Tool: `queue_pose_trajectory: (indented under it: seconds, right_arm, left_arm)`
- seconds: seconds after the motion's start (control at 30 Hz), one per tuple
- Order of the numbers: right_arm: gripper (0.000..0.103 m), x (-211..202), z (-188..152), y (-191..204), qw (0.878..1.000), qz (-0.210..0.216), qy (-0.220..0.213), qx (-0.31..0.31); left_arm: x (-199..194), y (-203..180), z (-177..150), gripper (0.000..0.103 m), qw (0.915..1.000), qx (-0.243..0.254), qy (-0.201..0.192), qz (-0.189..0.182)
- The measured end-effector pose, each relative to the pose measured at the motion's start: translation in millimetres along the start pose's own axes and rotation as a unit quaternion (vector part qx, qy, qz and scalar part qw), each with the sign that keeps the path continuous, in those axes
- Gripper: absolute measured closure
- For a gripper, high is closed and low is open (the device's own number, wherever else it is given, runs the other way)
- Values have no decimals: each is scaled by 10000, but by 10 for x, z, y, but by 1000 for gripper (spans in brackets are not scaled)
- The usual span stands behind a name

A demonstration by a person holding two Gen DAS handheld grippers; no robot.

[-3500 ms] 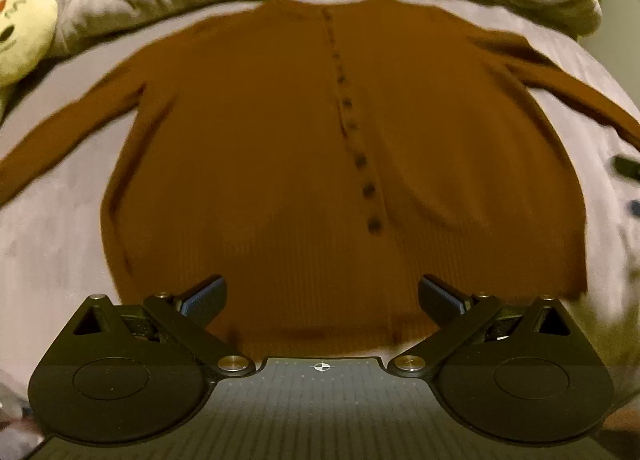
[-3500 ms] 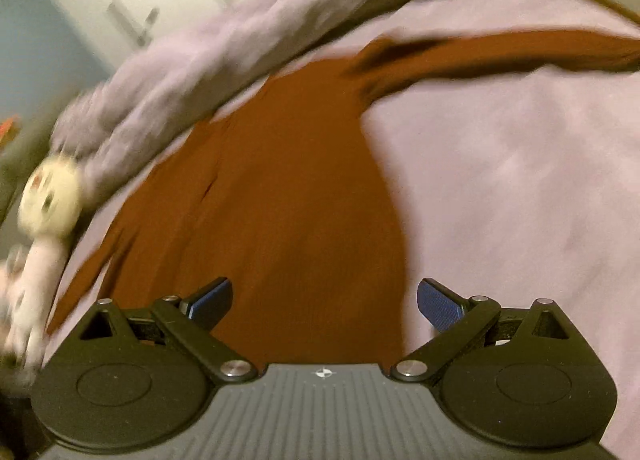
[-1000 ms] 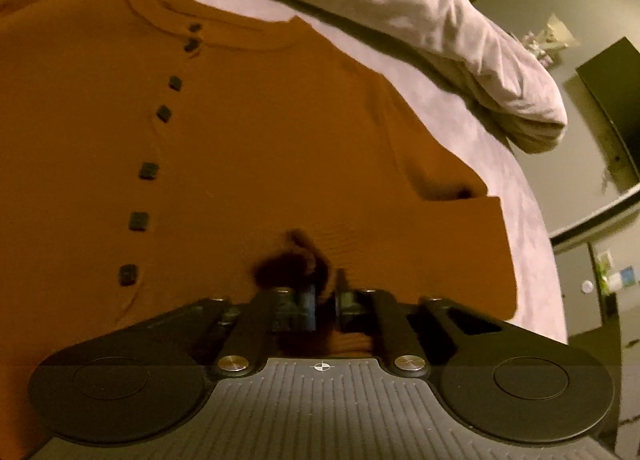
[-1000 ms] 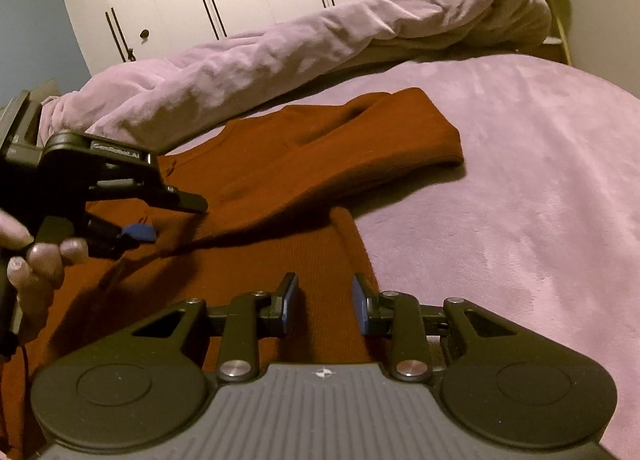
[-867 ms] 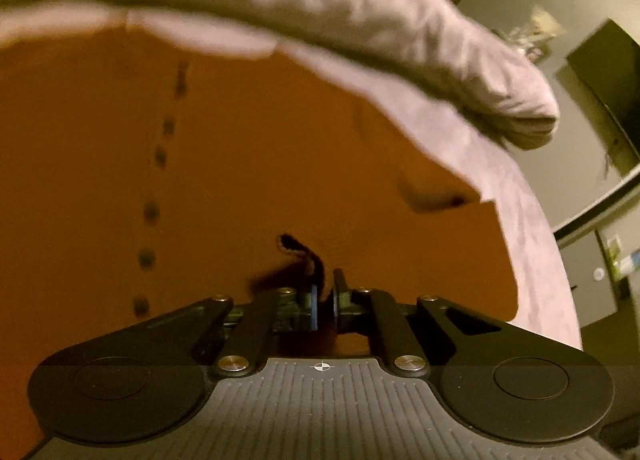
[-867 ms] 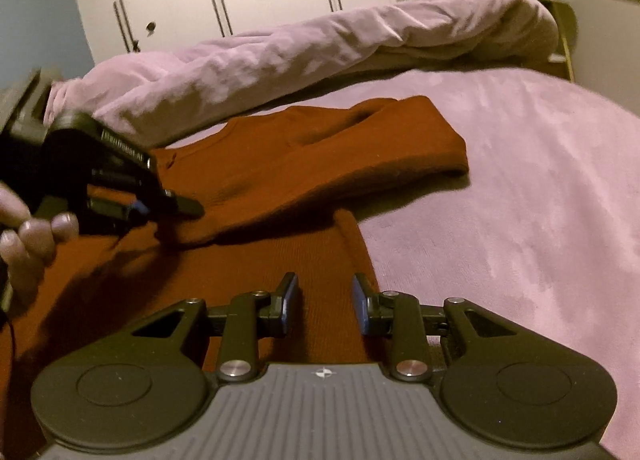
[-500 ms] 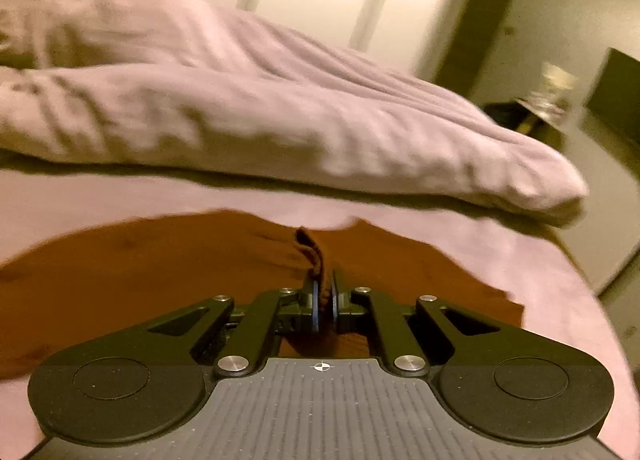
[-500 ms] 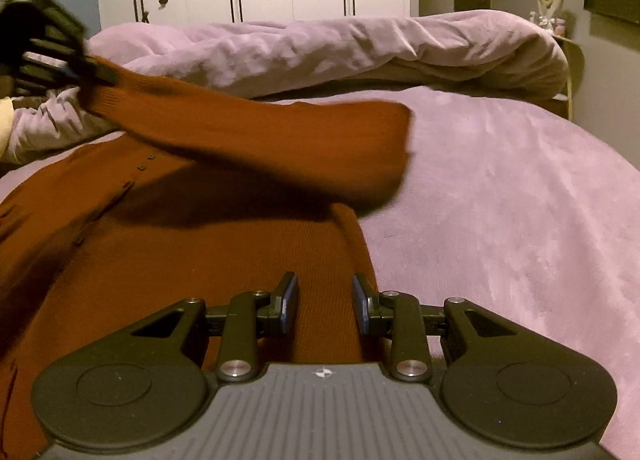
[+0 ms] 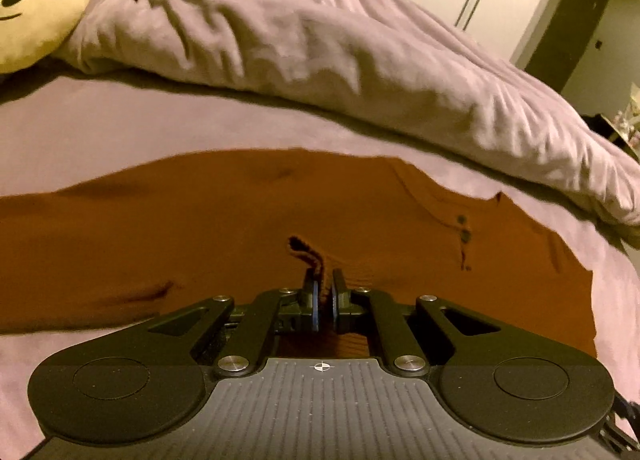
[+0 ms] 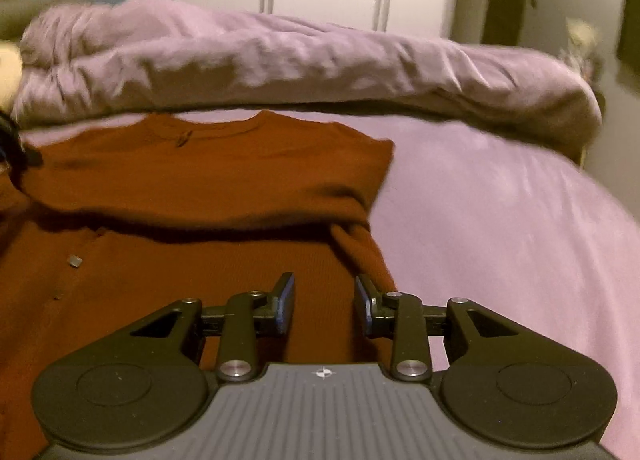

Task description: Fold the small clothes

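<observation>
Sleeve (image 10: 200, 188) now folded across cardigan (image 10: 180, 300), L gripper (image 9: 323, 292) clamped.

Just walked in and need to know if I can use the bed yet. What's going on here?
Someone is partway through folding a rust-brown cardigan laid flat on the bed, using a handheld gripper in each hand. The left gripper is shut on a pinch of the knit and has a sleeve drawn across the chest. The right gripper is open, holding nothing, over the garment's side edge. A bunched duvet lies behind. The fold isn't finished yet.
</observation>
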State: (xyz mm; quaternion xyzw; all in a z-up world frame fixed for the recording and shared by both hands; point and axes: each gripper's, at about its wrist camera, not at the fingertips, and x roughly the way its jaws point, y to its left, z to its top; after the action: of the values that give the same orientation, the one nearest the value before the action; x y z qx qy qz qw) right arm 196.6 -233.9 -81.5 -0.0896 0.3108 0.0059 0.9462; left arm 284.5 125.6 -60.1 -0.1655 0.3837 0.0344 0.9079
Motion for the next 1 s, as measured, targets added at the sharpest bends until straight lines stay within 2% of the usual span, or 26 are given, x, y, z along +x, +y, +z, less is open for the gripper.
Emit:
queue_pose_trajectory:
  seconds: [0.17, 0.23, 0.4, 0.53, 0.6, 0.63, 0.8, 0.9, 0.97, 1.0]
  right_arm:
    - [62, 380, 154, 113, 9972, -518, -48, -545]
    - [62, 487, 233, 117, 9957, -669, -46, -639]
    - [62, 698, 311, 129, 9927, -702, 81, -981]
    - [56, 682, 370, 7, 9931, -957, -53, -669]
    - [46, 701, 328, 7, 9915, -1134, -2, -641]
    - [45, 736, 304, 27, 9904, -1197, 55, -694]
    - [44, 777, 290, 47, 9896, -1180, 112, -814]
    - [44, 726, 281, 32, 9895, -1191, -63, -815]
    - [44, 760, 263, 30, 9892, -1210, 0, -823]
    - [44, 797, 255, 36, 9891, -1204, 86, -844]
  left_arm:
    - [21, 29, 76, 95, 9999, -17, -111, 49]
    - [22, 42, 89, 95, 9999, -31, -93, 80]
    - [123, 82, 102, 95, 9997, -73, -44, 224]
    - [140, 99, 80, 95, 9996, -18, -105, 265]
    - [181, 106, 83, 95, 9996, -36, -68, 267]
    - [192, 120, 81, 95, 9996, -56, -55, 269]
    - [288, 163, 16, 95, 9996, 23, 28, 296]
    - [259, 161, -10, 95, 9995, 167, -136, 252]
    - [323, 158, -24, 95, 9986, 301, -94, 432]
    - [387, 169, -28, 95, 9976, 348, 54, 603]
